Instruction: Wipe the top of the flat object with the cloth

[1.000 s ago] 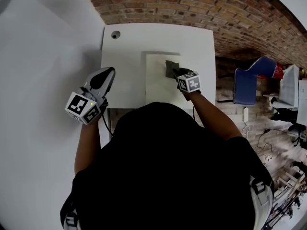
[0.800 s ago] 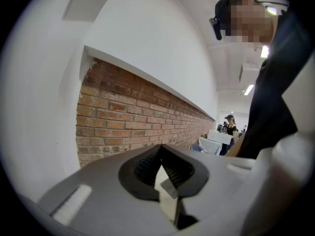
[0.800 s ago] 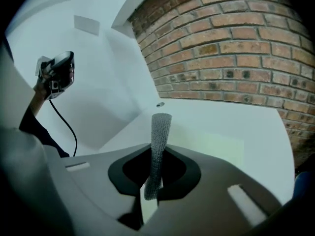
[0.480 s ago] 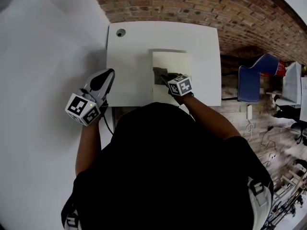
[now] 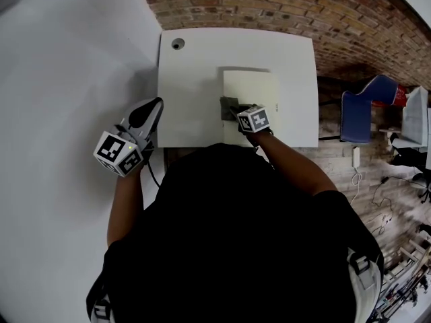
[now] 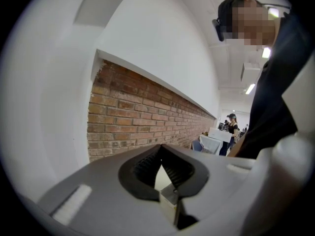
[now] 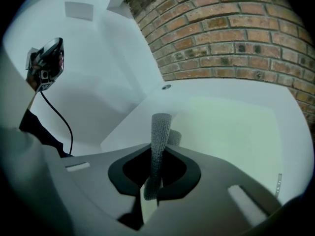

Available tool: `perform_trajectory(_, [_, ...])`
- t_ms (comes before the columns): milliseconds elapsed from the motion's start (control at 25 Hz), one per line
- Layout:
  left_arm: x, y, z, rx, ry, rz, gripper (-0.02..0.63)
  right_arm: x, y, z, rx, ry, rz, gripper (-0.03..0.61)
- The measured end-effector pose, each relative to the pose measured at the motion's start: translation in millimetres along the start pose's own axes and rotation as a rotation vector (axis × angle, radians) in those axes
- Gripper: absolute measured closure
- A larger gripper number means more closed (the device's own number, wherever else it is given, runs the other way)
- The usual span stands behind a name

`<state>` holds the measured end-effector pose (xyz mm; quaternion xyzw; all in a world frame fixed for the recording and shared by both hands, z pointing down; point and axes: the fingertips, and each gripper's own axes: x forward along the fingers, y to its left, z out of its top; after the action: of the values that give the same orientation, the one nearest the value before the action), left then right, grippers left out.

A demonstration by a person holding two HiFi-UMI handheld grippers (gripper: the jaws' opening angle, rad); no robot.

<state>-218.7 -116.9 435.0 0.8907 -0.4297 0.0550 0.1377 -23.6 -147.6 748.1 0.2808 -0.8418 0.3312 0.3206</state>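
1. Red brick wall (image 5: 269,5) runs behind the white table (image 5: 195,79) at 12 o'clock in the head view, and plain white wall fills everything from 9 o'clock round to 7 o'clock.
2. A small round grommet (image 5: 178,44) sits in the table's corner at 10 o'clock.
3. Lying flat on the right half of the table is the flat object (image 5: 259,89), a pale rectangular panel. Its long sides run from 12 to 6 o'clock.
4. Your right gripper (image 5: 236,110) is over the panel's left edge, at about 8 o'clock on the panel. Its marker cube faces up toward your head.
5. In the right gripper view its jaws are clamped on the cloth (image 7: 160,132), a dark grey knitted strip. The strip rises out between the pads and bends forward onto the panel.
6. From above, the cloth shows as a dark patch resting on the panel just ahead of that gripper.
7. Your left gripper (image 5: 155,103) hangs off the table's left edge at 9 o'clock, well apart from the panel and pointing toward 1 o'clock.
8. Its own view shows the ribbed fingertips (image 6: 147,163) drawn together at the tip, with nothing between them.
9. A blue chair (image 5: 360,113) stands beyond the table at 3 o'clock.
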Motion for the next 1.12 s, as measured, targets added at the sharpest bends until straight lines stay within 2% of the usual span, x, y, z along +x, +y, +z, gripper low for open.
perform_trajectory(360, [-2.2,8.5,-2.3,-0.017,-0.001,0.006,0.612,-7.7,-29.3,-19.9,-0.001,0.028,-0.069,0.569])
perform_trajectory(600, [16.2,1.4,-3.3,-0.013,0.001,-0.032,0.612,-23.0,-46.5,-21.4,-0.007,0.011,-0.101,0.569])
perform_trajectory(1120, [51.5,-22.8,-3.8,-0.019,0.003,-0.088,0.612,-66.9,-108.4,-56.2,0.062,0.03,-0.211,0.569])
